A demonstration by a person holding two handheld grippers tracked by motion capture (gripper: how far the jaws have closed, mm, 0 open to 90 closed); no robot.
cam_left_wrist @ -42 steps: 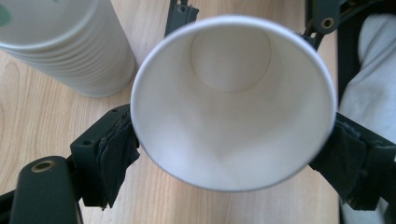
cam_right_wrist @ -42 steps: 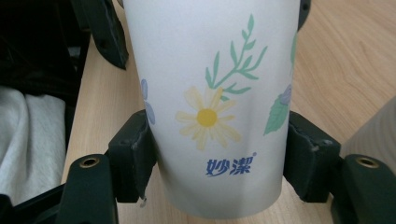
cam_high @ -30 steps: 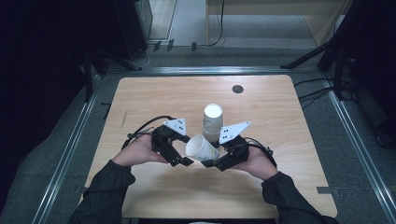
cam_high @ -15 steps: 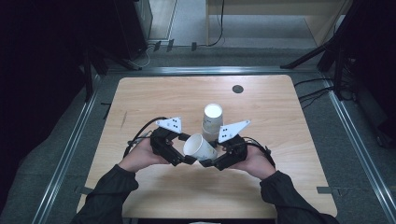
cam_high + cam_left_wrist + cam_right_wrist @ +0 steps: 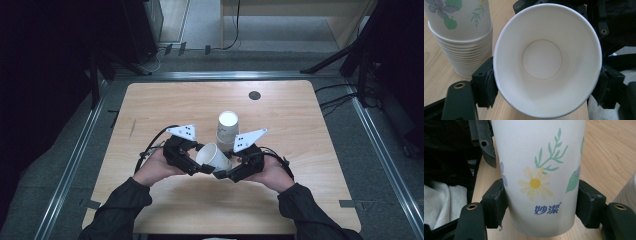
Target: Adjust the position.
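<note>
Now both hand-held grippers, left (image 5: 205, 169) and right (image 5: 220, 174), pinch one tilted cup (image 5: 214, 157) above the counter's (image 5: 300, 200) near middle, beside the stack (image 5: 226, 131). Squeezing harder could crush its thin wall; uneven pull could tip the stack.

left claw (image 5: 204, 169), right claw (image 5: 218, 174), both clamped, tips nearly meeting
</note>
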